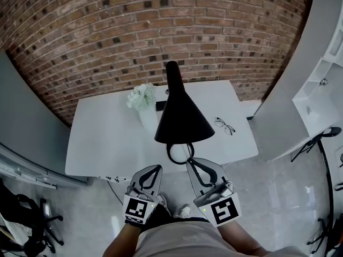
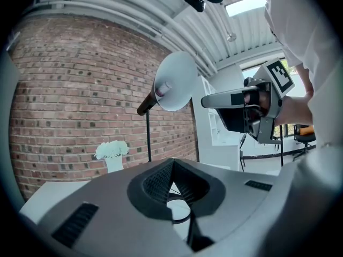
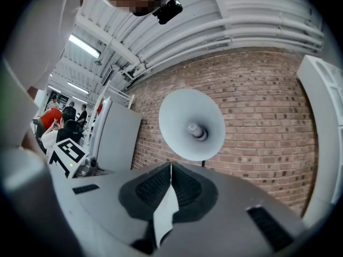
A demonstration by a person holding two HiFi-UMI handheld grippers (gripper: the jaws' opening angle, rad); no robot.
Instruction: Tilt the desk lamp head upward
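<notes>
Here the desk lamp head (image 1: 182,119) hangs over the middle of the white table (image 1: 102,143), a black cone whose narrow neck points toward the far brick wall (image 1: 161,25) and whose wide mouth faces the near side. Its ring-shaped base (image 1: 172,155) lies by the table's near edge, under the cone. Both gripper views look up into the pale inside of the shade, with the bulb showing at its centre. In both it sits above and beyond the jaw tips, clear of them. The left gripper (image 1: 156,168) is just near of the table edge, left of the base. Its jaws are pressed together at the tips with nothing between them. The right gripper (image 1: 191,161) is beside it on the right, close to the base ring, though contact cannot be judged from above. Its jaws likewise meet at the tips and hold nothing. A vase of white flowers (image 1: 141,97) stands on the table just left of the shade, toward the far edge. A pair of glasses (image 1: 225,126) lies to the right of the shade.
</notes>
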